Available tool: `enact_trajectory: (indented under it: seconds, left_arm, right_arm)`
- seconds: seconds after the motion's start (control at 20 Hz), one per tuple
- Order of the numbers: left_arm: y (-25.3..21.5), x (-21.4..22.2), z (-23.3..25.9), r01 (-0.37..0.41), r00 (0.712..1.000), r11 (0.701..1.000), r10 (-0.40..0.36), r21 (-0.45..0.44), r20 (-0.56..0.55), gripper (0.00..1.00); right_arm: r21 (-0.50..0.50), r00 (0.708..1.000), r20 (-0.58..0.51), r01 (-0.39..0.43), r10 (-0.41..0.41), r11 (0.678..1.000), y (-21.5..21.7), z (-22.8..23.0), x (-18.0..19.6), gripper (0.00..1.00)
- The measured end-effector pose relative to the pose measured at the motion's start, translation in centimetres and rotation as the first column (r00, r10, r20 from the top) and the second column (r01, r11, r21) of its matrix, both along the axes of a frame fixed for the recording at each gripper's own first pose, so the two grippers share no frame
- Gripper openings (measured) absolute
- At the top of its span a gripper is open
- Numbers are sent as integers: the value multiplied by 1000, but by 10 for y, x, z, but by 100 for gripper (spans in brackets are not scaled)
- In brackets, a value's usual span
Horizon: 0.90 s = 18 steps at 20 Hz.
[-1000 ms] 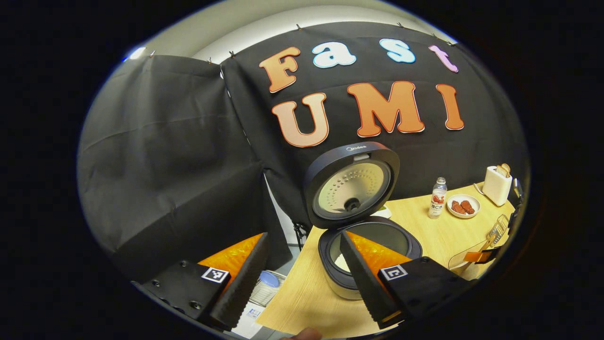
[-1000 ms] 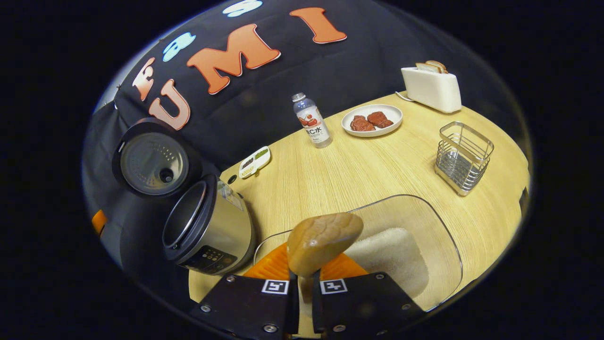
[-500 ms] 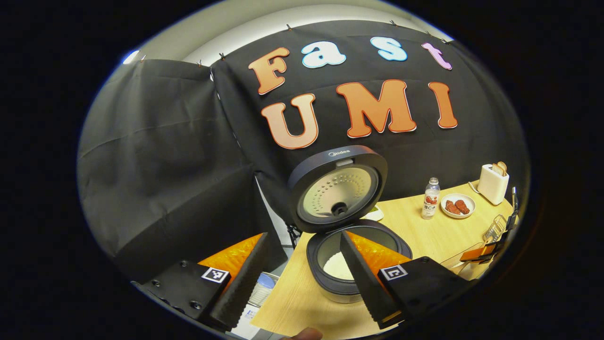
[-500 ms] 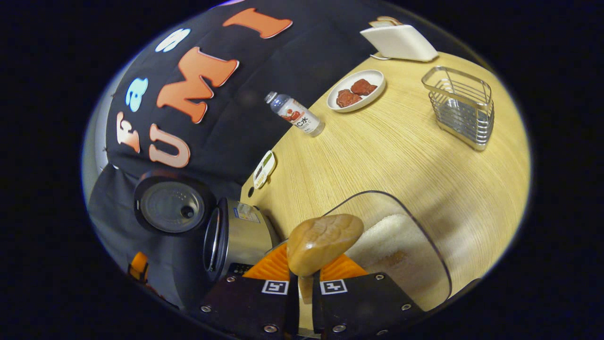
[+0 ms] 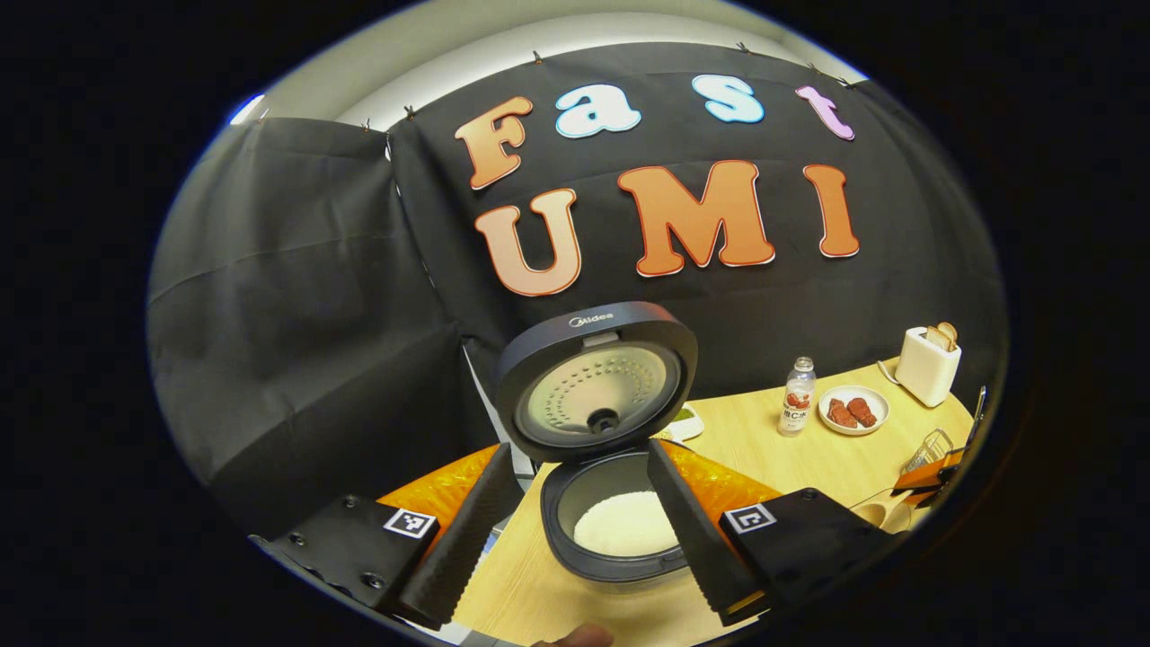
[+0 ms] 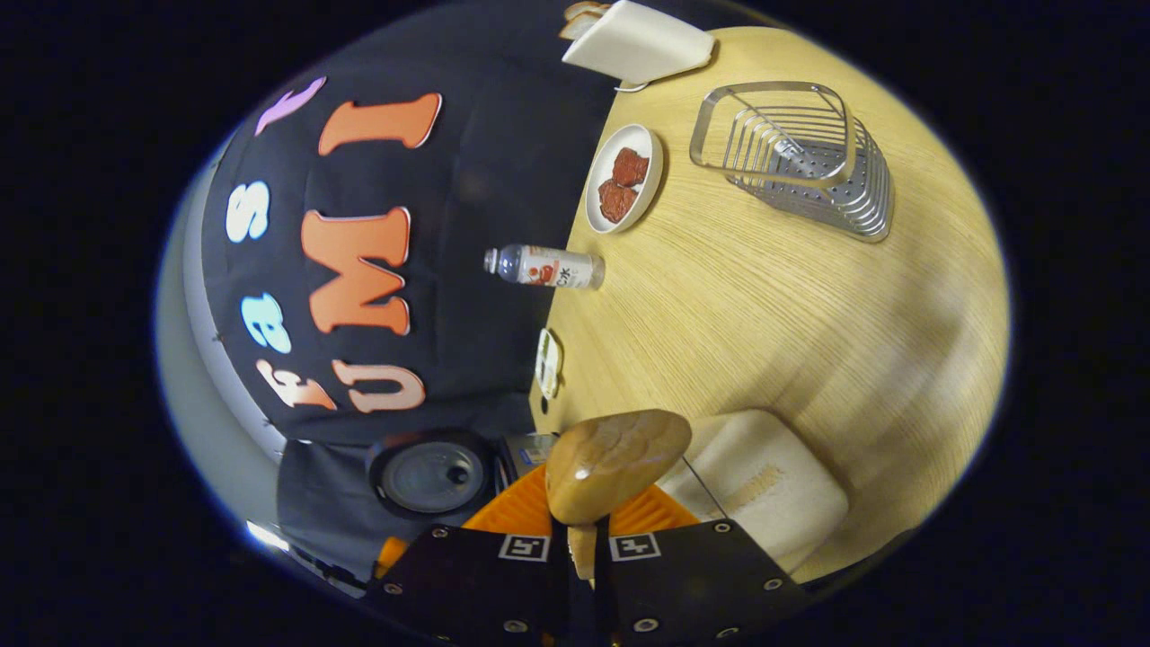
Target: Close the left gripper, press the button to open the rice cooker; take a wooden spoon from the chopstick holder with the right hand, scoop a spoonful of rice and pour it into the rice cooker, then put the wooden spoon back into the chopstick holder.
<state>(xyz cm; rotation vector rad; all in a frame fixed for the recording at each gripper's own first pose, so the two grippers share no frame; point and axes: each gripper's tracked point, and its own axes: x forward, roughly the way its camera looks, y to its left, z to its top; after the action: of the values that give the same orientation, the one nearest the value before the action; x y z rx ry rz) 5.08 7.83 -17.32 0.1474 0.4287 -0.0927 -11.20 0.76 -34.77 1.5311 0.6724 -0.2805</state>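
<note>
In the left gripper view, the rice cooker (image 5: 618, 521) is seen on the counter (image 5: 773, 449) with its lid raised and white rice in the pot; the left hand-held gripper (image 5: 575, 530) is held wide apart, grasping nothing. In the right gripper view, the wooden spoon (image 6: 615, 460) is clamped by the right hand-held gripper (image 6: 582, 553), its rounded bowl above a rice container (image 6: 773, 476). The wire chopstick holder (image 6: 795, 157) is seen well apart.

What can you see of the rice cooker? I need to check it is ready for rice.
The rice cooker stands on the wooden table, seen between the left gripper's fingers. Its round dark lid is swung fully open and stands upright at the back, showing a pale perforated metal inner plate with a dark central knob. The dark-rimmed pot holds a bed of white rice. Nothing touches it.
</note>
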Motion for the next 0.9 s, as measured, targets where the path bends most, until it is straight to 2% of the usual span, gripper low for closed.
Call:
enact_trajectory:
  seconds: [0.15,0.3,0.4,0.75,0.8,0.9]
  left_arm:
    - [-13,-1,8,-14,1000,1000,15,-24,20,100]
    - [-18,-4,16,-38,998,998,40,-44,42,97]
    - [-13,-10,19,-66,996,997,68,-52,51,100]
    - [40,-42,23,-211,974,977,212,-18,82,100]
    - [50,-46,22,-233,969,972,234,-13,83,97]
    - [73,-56,19,-283,956,959,283,-10,78,100]
  right_arm:
    - [93,997,60,40,-46,995,-16,24,12,10]
    - [157,992,120,20,-39,987,-13,54,33,10]
    - [189,988,150,-3,-26,982,-7,74,54,10]
    - [244,974,223,-94,38,965,37,130,127,10]
    - [245,972,229,-108,51,963,45,136,138,10]
    - [239,967,240,-142,83,960,62,142,157,10]
